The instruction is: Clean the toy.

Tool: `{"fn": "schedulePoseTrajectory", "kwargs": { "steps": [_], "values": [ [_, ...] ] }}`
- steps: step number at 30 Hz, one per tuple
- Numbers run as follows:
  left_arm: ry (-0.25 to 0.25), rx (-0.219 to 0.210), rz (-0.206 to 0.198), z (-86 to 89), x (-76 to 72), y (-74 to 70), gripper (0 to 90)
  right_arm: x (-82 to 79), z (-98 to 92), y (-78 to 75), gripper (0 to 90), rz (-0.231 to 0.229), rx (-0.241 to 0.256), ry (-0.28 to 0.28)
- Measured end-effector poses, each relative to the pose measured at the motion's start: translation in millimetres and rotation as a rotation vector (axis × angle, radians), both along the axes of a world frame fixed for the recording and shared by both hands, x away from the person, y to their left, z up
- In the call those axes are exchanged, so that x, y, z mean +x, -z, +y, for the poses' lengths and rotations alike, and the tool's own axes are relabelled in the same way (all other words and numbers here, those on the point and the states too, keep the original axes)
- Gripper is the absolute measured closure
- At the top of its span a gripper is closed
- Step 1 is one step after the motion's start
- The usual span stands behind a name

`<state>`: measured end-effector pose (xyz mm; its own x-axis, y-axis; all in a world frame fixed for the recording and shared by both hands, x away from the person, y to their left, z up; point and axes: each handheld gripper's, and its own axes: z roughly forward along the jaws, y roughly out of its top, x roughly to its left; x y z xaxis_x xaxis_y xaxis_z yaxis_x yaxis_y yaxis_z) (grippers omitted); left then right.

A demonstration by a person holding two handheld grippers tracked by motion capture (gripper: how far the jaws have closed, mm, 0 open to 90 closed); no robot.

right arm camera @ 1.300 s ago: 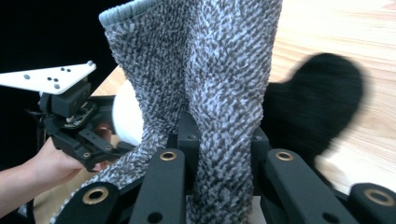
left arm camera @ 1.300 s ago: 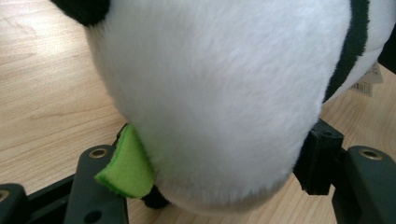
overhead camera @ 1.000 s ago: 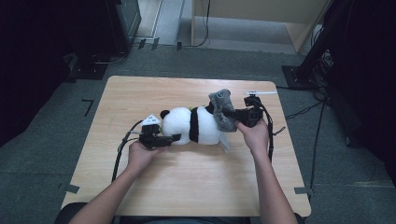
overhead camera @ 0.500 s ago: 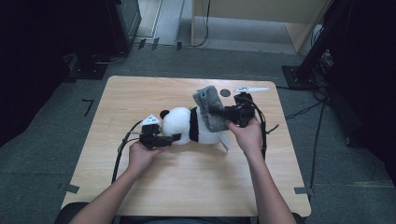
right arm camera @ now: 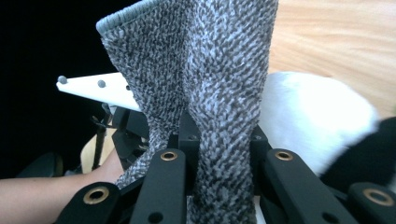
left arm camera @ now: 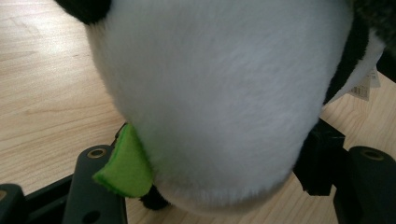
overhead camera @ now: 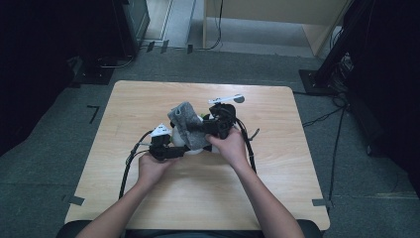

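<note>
At the centre of the high view, a mottled grey knitted cloth is pinched between the right gripper jaws, above a black-and-white plush panda. The left gripper jaws straddle its white body; whether they clamp cannot be told. The cloth should be drawn evenly while the toy is steadied.

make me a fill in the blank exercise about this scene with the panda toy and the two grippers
1. The right gripper is shut on a speckled ____ cloth.
2. The left gripper has its jaws on either side of a plush ____.
3. A small felt piece beside the toy's white fur is ____ in colour.
4. Everything rests on a ____ table.

Missing words: grey; panda; green; wooden
</note>
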<state>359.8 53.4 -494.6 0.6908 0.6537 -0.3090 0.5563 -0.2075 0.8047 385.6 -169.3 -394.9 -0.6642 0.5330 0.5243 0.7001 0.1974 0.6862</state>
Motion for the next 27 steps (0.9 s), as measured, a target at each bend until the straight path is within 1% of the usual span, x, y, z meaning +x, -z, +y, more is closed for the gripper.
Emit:
{"fn": "schedulePoseTrajectory", "kwargs": {
  "steps": [1,3,5,7,9,10,12,13,14,16,17,20,22,27],
  "values": [
    [-0.002,-0.001,-0.002,-0.3,-0.7,0.1,34.7,0.6,2.2,1.8,77.0,-0.002,-0.009,-0.002],
    [-0.001,0.006,-0.006,-0.7,-1.4,0.0,34.6,2.5,6.7,8.4,76.9,0.009,-0.027,-0.007],
    [-0.004,0.001,0.007,0.3,-0.4,0.8,34.6,4.5,6.2,13.8,77.0,0.014,-0.032,0.003],
    [-0.009,-0.003,0.013,0.1,-0.1,0.9,34.7,7.4,2.3,17.2,76.9,0.011,-0.041,0.014],
    [-0.009,-0.005,0.02,0.3,0.6,0.7,34.8,9.4,-3.1,17.8,76.9,0.009,-0.046,0.027],
    [-0.011,-0.008,0.027,0.7,1.3,0.6,34.8,9.9,-6.1,17.4,76.9,0.005,-0.057,0.034],
    [-0.019,-0.013,0.06,1.4,3.5,-1.5,35.4,10.9,-14.1,16.0,76.8,-0.015,-0.086,0.067],
    [-0.015,-0.012,0.064,1.8,4.5,-2.1,35.9,12.0,-18.8,15.9,76.8,-0.014,-0.094,0.079],
    [-0.013,-0.011,0.063,1.7,4.7,-2.5,36.3,13.0,-24.0,16.1,77.1,-0.01,-0.095,0.089],
    [-0.005,-0.003,0.057,1.0,5.0,-3.7,37.1,14.9,-32.9,16.9,77.5,0.008,-0.073,0.096],
    [-0.001,0.0,0.059,1.0,5.7,-4.8,37.5,15.0,-35.2,16.5,77.6,0.013,-0.071,0.098],
    [0.008,0.003,0.067,2.1,8.6,-6.3,38.3,13.8,-42.6,12.8,77.8,-0.005,-0.086,0.109],
    [0.015,0.006,0.072,2.8,10.6,-6.8,38.5,13.1,-47.9,11.1,77.9,-0.015,-0.088,0.115],
    [0.033,-0.002,0.101,5.4,17.4,-7.9,38.7,12.8,-70.1,7.6,77.9,-0.003,-0.057,0.16]
  ]
}}
